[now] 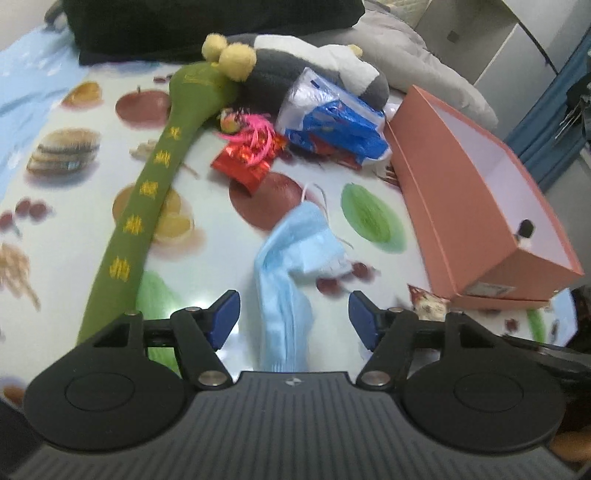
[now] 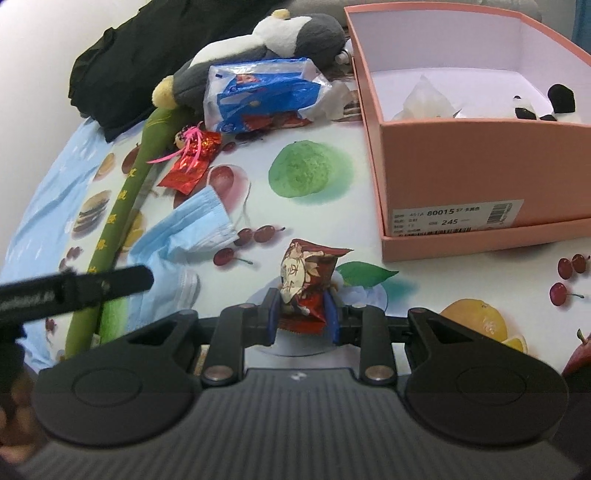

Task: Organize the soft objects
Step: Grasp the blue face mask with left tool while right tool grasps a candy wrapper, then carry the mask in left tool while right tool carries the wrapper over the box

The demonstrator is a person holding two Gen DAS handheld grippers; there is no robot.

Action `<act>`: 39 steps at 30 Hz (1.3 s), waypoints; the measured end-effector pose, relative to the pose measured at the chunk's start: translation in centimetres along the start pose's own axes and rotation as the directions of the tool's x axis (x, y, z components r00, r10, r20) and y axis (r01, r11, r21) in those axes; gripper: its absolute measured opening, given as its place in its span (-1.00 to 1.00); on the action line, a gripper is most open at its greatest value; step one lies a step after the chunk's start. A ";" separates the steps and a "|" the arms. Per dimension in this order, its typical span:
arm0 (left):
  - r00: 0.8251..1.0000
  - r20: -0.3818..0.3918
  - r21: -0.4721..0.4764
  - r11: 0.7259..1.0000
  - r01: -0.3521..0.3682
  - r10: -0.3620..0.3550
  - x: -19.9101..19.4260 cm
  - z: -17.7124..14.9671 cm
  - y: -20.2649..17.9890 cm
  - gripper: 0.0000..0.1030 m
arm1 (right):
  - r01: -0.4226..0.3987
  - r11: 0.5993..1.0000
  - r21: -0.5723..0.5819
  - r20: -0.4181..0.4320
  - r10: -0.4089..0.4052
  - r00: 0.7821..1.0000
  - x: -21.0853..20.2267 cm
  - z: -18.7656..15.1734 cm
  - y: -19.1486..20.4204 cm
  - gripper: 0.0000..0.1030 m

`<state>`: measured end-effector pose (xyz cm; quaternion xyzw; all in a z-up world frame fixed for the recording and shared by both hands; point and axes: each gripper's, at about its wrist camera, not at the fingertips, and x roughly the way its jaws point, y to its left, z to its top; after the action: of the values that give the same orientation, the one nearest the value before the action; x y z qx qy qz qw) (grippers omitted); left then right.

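My left gripper [image 1: 293, 317] is open, its blue pads on either side of a crumpled light-blue face mask [image 1: 291, 254] lying on the fruit-print tablecloth. My right gripper [image 2: 303, 314] is shut on a small red snack packet [image 2: 308, 282], just above the cloth. The mask also shows in the right wrist view [image 2: 181, 240]. A pink shoebox [image 2: 461, 170] stands to the right and holds a white tissue [image 2: 424, 98] and a small panda toy [image 2: 546, 107]. A long green plush stick [image 1: 147, 199], a grey-and-white plush [image 1: 295, 62], a blue-and-white plastic bag [image 1: 332, 122] and a red charm with pink tassels [image 1: 247, 155] lie beyond.
A black garment [image 1: 207, 26] and a grey pillow [image 1: 417, 55] lie at the back. The pink shoebox [image 1: 480, 192] is close on the left gripper's right. The left gripper's black body [image 2: 74, 288] reaches into the right wrist view from the left.
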<state>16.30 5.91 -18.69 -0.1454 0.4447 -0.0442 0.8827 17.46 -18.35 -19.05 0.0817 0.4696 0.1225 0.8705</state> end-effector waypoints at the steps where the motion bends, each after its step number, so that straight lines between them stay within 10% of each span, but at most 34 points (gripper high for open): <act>1: 1.000 -0.002 0.009 1.000 -0.011 0.011 0.4 0.2 -0.1 0.36 | -0.001 1.000 0.000 0.000 0.001 1.000 0.0 0.0 -0.1 -0.42; 6: 0.999 -0.001 0.036 0.998 -0.051 0.051 2.4 1.3 -0.3 0.34 | 0.003 1.000 -0.002 0.010 -0.003 1.000 0.0 0.3 -0.6 -0.43; 17: 0.996 -0.040 0.033 0.996 -0.084 0.085 4.4 1.6 -1.0 -0.77 | -0.032 0.999 -0.029 0.025 0.033 0.999 -0.4 0.8 -0.8 -0.46; 39: 0.998 0.056 0.046 0.999 0.016 -0.018 -6.6 0.7 -5.3 -0.82 | -0.054 0.998 -0.041 0.191 0.060 0.980 -9.3 0.4 0.6 -0.53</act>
<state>13.14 2.38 -11.68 -0.1299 0.4172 -0.0578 0.8976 12.81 -20.51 -11.29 0.0910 0.3784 0.1473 0.9093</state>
